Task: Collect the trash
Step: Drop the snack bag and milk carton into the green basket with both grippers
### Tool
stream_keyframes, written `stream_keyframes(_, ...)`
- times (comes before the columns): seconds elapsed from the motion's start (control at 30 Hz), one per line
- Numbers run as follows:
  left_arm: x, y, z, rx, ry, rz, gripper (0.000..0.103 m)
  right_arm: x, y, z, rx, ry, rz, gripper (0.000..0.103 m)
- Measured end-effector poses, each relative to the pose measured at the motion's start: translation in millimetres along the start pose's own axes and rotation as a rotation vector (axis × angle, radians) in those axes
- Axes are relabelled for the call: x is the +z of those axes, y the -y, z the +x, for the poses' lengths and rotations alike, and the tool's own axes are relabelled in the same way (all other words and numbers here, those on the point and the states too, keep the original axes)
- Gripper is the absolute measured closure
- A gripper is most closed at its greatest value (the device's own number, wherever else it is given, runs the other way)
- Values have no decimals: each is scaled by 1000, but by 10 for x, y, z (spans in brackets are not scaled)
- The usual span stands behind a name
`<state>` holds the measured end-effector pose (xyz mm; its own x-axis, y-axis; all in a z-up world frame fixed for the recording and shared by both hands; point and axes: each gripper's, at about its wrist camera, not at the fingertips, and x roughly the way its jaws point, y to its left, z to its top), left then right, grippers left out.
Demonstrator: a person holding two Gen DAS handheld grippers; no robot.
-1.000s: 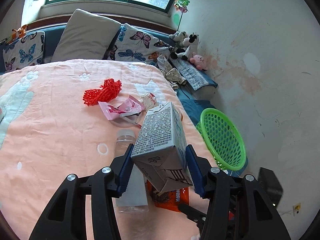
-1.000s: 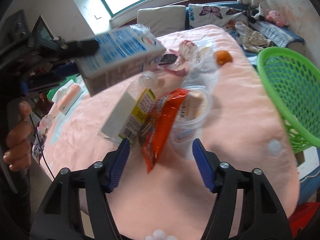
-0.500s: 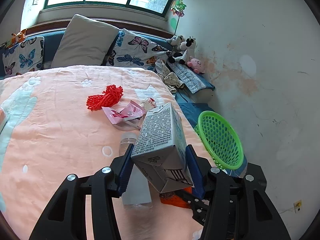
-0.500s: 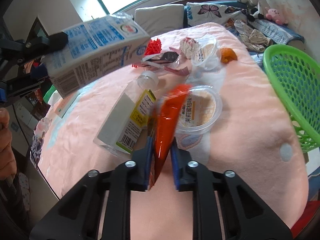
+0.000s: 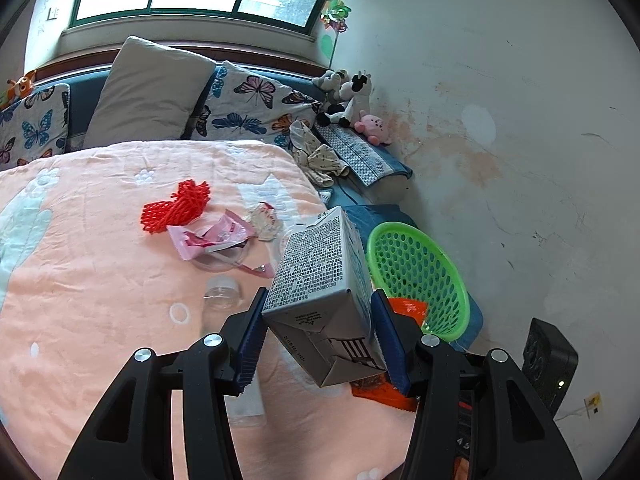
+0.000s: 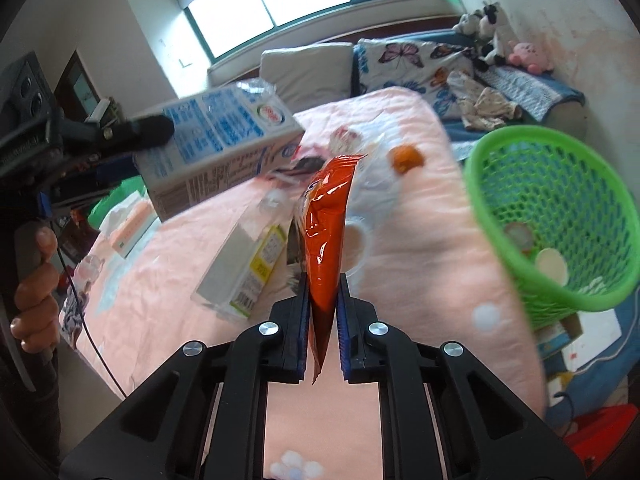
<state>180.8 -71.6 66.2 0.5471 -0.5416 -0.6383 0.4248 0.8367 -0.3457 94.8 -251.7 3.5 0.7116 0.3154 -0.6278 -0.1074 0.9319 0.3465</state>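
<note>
Between the right gripper's (image 6: 323, 320) jaws an orange snack wrapper (image 6: 326, 240) is now pinched, lifted off the pink blanket (image 6: 420, 248) it lay on a second ago (pick done, drop pending). Left gripper (image 5: 318, 336) clamps the milk carton (image 5: 320, 276). Beyond the bed edge the green basket (image 6: 600, 292) sits open-topped, path clear.

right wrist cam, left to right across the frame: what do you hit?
Person's hand → milk carton → clear plastic bottle → orange snack wrapper shut in the right claw → small orange scrap on the pink blanket → green basket.
</note>
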Motion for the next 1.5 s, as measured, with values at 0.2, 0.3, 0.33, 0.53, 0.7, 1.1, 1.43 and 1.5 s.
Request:
stream_keyframes(0.2, 76, 258, 129, -31, -1, 30, 53, 102, 329, -267, -59, 54, 38, 90)
stream_keyframes(0.3, 108, 370, 227, -48, -9, 41, 53, 147, 454, -342, -86, 69, 52, 90)
stream_keyframes(0.33, 120, 417, 258, -51, -11, 47, 53, 173, 526, -377, -101, 75, 59, 90)
stream_keyframes(0.53, 214, 687, 482, -75, -28, 70, 53, 284, 935, -495, -206, 89, 75, 90)
stream_keyframes(0.7, 280, 945, 670, -89, -36, 105, 53, 325, 1276, -530, -283, 84, 88, 89)
stream_keyframes(1.1, 340, 1381, 1270, -107, -105, 165, 53, 281, 1864, -430, -344, 61, 171, 59)
stream_keyframes(1.43, 230, 1582, 1760, -91, -195, 186, 53, 215, 1935, -613, -340, 98, 165, 40)
stream_keyframes(1.5, 193, 1619, 1838, -86, -213, 193, 53, 202, 1916, -648, -339, 108, 157, 37)
